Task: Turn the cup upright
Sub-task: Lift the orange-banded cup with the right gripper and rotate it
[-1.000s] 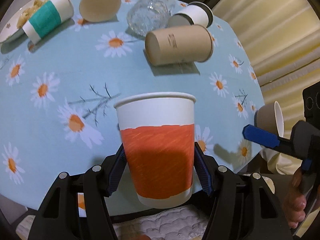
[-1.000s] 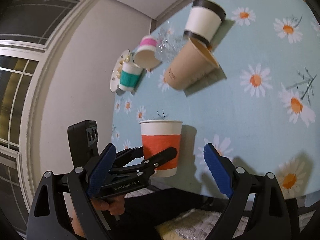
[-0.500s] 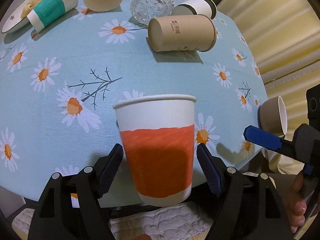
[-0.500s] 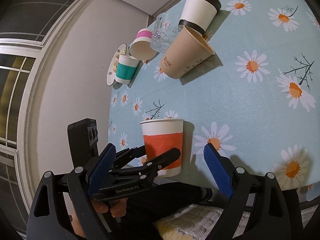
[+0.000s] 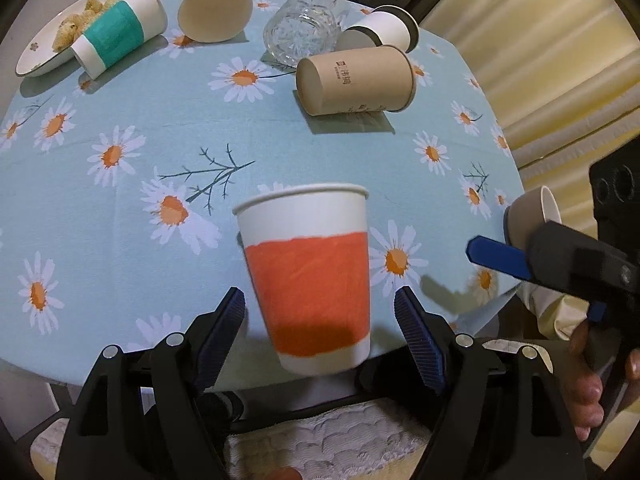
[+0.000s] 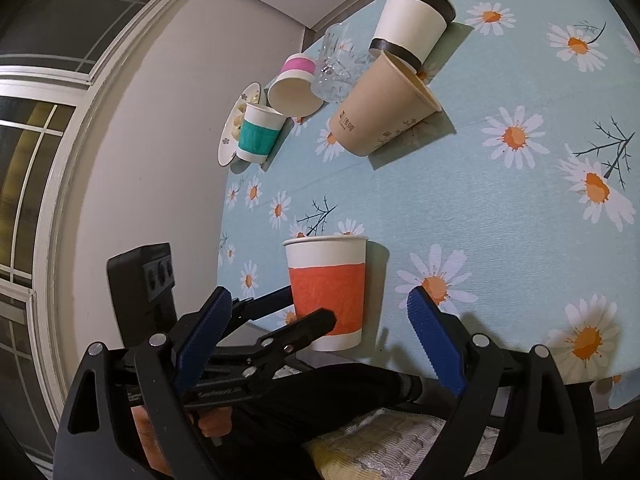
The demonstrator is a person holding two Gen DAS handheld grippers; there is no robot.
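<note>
Visible only from the left wrist: a small beige cup (image 5: 534, 216) at the right table edge, beside the right gripper (image 5: 498, 256), plus bits of food on the plate (image 5: 36, 60). Visible only from the right wrist: wall and window (image 6: 32, 160) left of the table (image 6: 500, 220), and the pink band on the pink cup (image 6: 296, 84). Standing upright near the table's front edge, rim up: the orange cup (image 5: 308, 280), contents unseen. Left gripper (image 5: 320, 320) level behind it, fingers apart on either side, clear of the cup walls. Right gripper (image 6: 320, 332) likewise spread wide and empty, a hand (image 5: 588, 384) on its handle. Lying on their sides farther back: a green cup (image 5: 120, 36) resting on the plate, the pink cup, a glass (image 5: 304, 26), a brown cup (image 5: 356, 80) and a white cup (image 5: 380, 32) with dark rims.
</note>
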